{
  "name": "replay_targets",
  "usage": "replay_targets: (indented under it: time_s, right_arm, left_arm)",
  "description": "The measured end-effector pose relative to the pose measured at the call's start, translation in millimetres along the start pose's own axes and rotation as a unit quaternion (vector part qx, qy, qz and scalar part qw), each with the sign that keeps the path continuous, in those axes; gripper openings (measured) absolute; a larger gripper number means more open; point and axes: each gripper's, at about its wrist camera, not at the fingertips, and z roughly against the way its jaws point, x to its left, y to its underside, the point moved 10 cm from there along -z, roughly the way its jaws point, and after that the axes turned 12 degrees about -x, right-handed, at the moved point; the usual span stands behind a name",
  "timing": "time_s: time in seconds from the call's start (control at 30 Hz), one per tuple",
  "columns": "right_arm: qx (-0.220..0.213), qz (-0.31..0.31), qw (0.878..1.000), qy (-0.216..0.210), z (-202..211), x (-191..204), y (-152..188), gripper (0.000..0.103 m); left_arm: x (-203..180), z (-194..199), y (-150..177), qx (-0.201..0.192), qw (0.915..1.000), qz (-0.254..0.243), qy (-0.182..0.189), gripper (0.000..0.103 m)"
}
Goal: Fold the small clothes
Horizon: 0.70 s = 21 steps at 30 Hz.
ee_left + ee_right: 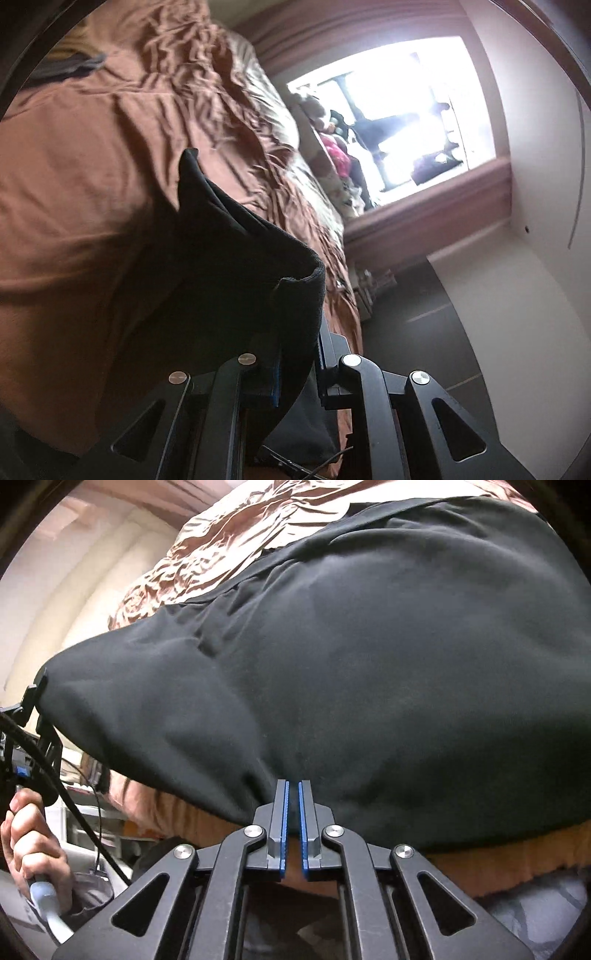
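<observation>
On the bed, in the left wrist view, the left gripper (295, 373) is pinching a thick hemmed edge of a black garment (229, 266), which rises from the jaws and drapes leftward over the rust-brown bedspread (92, 147). The cloth is lifted, not laid flat; no finished fold is visible, so the fold is judged under way at most. A small grey item (74, 66) lies far up the bedspread, apparently not yet handled. Beyond the bed edge stand a bright window (399, 122), a pale wall (535, 184) and dark floor (424, 332).

In the right wrist view, the right gripper (293, 812) has its blue pads pressed nearly together on the near hem of the same black garment (351, 664), which spreads broadly over the crumpled bedspread (229, 546). At far left, a hand (33, 849) grips the other tool's handle, that tool holding the garment's left corner. Both corners held, the fold-over remains to be completed.
</observation>
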Motion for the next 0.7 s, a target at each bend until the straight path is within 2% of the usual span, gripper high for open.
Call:
replay_targets:
  time_s: [0.37, 0.4, 0.43, 0.47, 0.5, 0.53, 0.7]
  right_arm:
    - [-0.085, 0.004, 0.996, -0.023, 94.8, -1.9, -56.0, 0.004]
    - [-0.091, 0.010, 0.996, -0.021, 101.1, -2.6, -56.6, 0.011]
    - [-0.098, 0.016, 0.995, -0.018, 108.0, -3.5, -57.3, 0.026]
    - [-0.105, 0.018, 0.994, -0.016, 116.0, -5.6, -56.0, 0.035]
    - [-0.114, 0.017, 0.993, -0.015, 122.6, -8.1, -55.2, 0.053]
    - [-0.128, 0.016, 0.992, -0.014, 130.3, -11.8, -54.5, 0.059]
    - [-0.149, -0.002, 0.989, -0.013, 157.3, -37.5, -47.3, 0.059]
  left_arm:
    - [-57.0, -32.3, 16.5, 0.036, 0.9983, -0.039, 0.025, 0.014]
    - [-61.2, -36.2, 19.6, 0.040, 0.9979, -0.042, 0.028, 0.014]
    - [-65.5, -39.1, 22.5, 0.044, 0.9976, -0.045, 0.030, 0.014]
    - [-71.7, -43.3, 26.9, 0.050, 0.9970, -0.049, 0.033, 0.014]
    - [-76.1, -46.9, 30.3, 0.055, 0.9965, -0.053, 0.035, 0.014]
    - [-83.2, -53.1, 36.1, 0.063, 0.9955, -0.059, 0.039, 0.014]
    - [-104.5, -71.8, 57.6, 0.089, 0.9919, -0.075, 0.050, 0.014]
